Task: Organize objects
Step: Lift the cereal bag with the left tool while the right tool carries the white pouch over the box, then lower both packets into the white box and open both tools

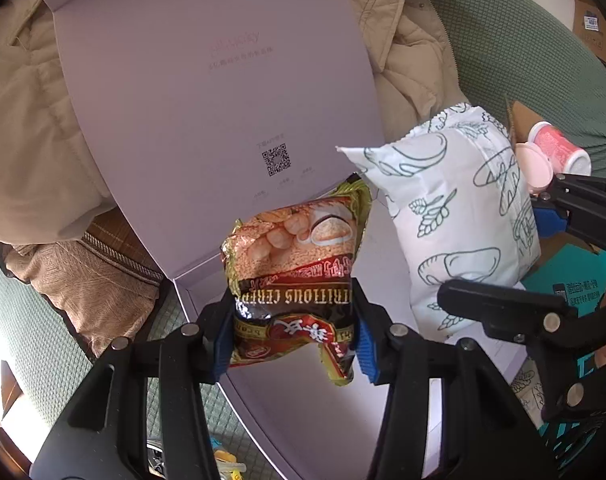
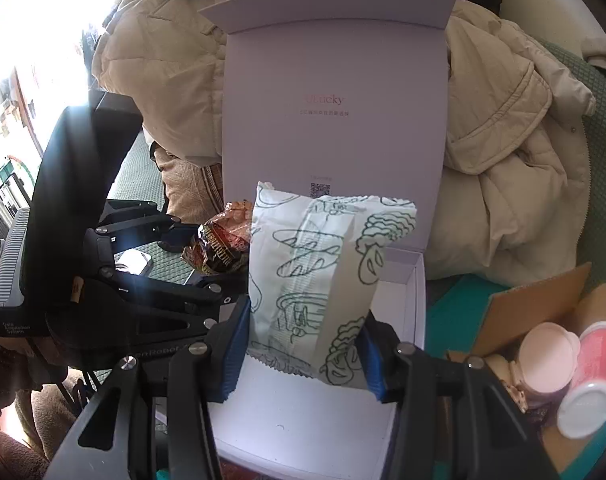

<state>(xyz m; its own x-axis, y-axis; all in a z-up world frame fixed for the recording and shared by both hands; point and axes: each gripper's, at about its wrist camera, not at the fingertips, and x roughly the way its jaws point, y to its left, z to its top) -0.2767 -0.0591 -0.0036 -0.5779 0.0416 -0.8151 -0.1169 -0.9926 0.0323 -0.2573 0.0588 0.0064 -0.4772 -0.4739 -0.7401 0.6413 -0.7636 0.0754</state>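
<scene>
- The left gripper (image 1: 289, 334) is clamped on a crinkled red-and-gold snack packet (image 1: 293, 276): its blue ribbed pads (image 1: 222, 340) press the packet's lower sides, and the rest of the packet sticks up past the fingertips in the centre of the left wrist view.
- The right gripper (image 2: 303, 354) is clamped on a puffy white packet (image 2: 323, 280) printed with green line drawings of bread; the blue pads squeeze its lower edge at bottom centre of the right wrist view, and the packet stands upright above them.
- Both packets hang over the open lilac box (image 2: 417, 304), whose raised lid (image 2: 335, 92) fills the upper middle of each frame.
- The left wrist view shows the white packet (image 1: 459, 216) at right of centre, beside the snack packet, with the right gripper's black fingers (image 1: 503, 308) reaching in from the right edge.
- The right wrist view shows the left gripper's black body (image 2: 83, 208) at left, with the snack packet (image 2: 223, 244) partly hidden behind the white one, and the box's pale, flat floor below.
- Only the right wrist view shows the brown cardboard box (image 2: 535, 308) at lower right clearly, with a pink-lidded cup (image 2: 547, 360) and a red-and-white bottle (image 2: 591, 384) lying in it.
- A quilted beige coat (image 2: 515, 160) lies behind the lid, on textured green upholstery (image 1: 515, 44).
</scene>
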